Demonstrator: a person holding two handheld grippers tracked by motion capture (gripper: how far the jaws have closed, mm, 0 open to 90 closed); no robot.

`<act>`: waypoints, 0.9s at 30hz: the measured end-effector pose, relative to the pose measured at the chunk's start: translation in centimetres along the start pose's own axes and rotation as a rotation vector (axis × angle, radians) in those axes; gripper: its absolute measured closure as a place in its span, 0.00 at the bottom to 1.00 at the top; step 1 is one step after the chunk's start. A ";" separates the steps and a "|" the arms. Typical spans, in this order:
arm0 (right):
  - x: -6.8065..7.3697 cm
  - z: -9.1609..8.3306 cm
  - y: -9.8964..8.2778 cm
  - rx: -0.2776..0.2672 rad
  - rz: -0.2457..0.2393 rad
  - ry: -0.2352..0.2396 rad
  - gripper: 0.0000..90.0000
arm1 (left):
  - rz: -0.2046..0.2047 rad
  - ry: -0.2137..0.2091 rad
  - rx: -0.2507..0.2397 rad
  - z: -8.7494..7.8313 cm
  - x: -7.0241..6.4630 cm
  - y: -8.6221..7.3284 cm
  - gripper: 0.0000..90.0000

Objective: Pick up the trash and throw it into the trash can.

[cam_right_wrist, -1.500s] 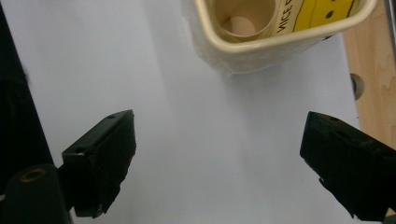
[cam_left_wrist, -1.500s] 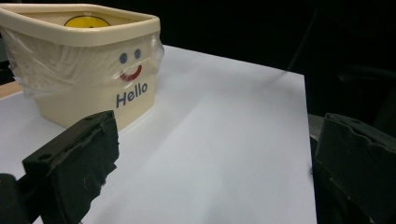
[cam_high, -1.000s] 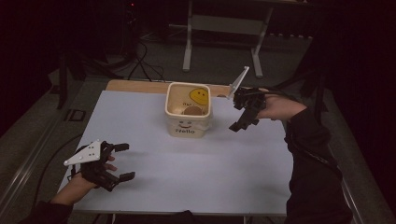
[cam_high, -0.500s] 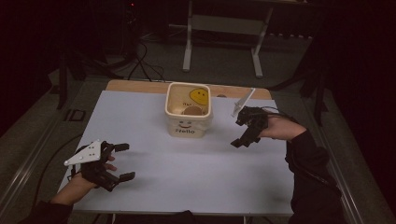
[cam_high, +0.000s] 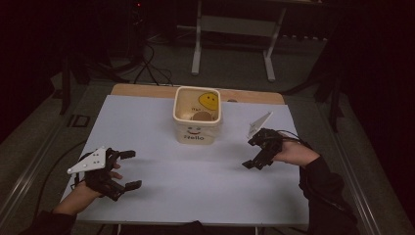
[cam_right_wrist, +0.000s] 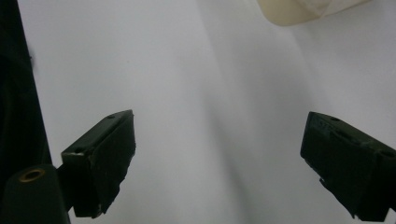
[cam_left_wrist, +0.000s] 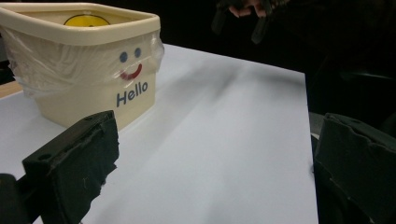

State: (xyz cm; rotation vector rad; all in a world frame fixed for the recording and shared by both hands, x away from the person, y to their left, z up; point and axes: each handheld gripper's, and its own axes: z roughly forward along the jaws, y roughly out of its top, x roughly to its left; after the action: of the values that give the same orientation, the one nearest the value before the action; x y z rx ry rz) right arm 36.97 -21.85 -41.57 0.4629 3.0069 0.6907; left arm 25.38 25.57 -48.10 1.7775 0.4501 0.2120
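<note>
A cream bin [cam_high: 197, 128] with a smiley face and the word "Hello" stands at the back middle of the white table [cam_high: 195, 186]. It has a clear plastic liner, and a brown round thing [cam_high: 201, 116] lies inside. My left gripper [cam_high: 130, 169] rests open near the front left, pointing at the bin [cam_left_wrist: 93, 70]; its jaws [cam_left_wrist: 215, 168] hold nothing. My right gripper [cam_high: 251, 152] hovers open to the right of the bin, over bare table, and it is empty [cam_right_wrist: 224, 158]. A corner of the bin [cam_right_wrist: 299, 9] shows at the top of the right gripper view.
A wooden board edge [cam_high: 147, 90] runs along the back of the table. Beyond it stand the metal legs of a frame [cam_high: 198, 49], with cables [cam_high: 147, 63] on the dark floor. The person's other hand [cam_left_wrist: 243, 11] with its gripper shows far off in the left gripper view.
The right gripper has come away from beside the bin's rim, moving down and toward the person's side at the right. The left gripper has stayed put.
</note>
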 end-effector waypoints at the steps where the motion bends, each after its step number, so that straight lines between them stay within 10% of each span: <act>1: 0.1 0.1 -0.3 -0.011 0.002 -0.003 0.11 | 0.001 0.001 -0.001 0.0 0.0 0.0 0.00; 27: 3.4 2.5 -6.0 -0.189 0.092 -0.045 0.11 | 0.001 0.001 -0.002 -0.1 0.0 0.0 0.00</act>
State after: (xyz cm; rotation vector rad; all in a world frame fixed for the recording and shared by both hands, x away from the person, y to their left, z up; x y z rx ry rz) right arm 32.24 -24.94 -46.26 0.6014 2.8567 0.9471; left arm 25.40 25.63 -48.06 1.7754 0.4499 0.2137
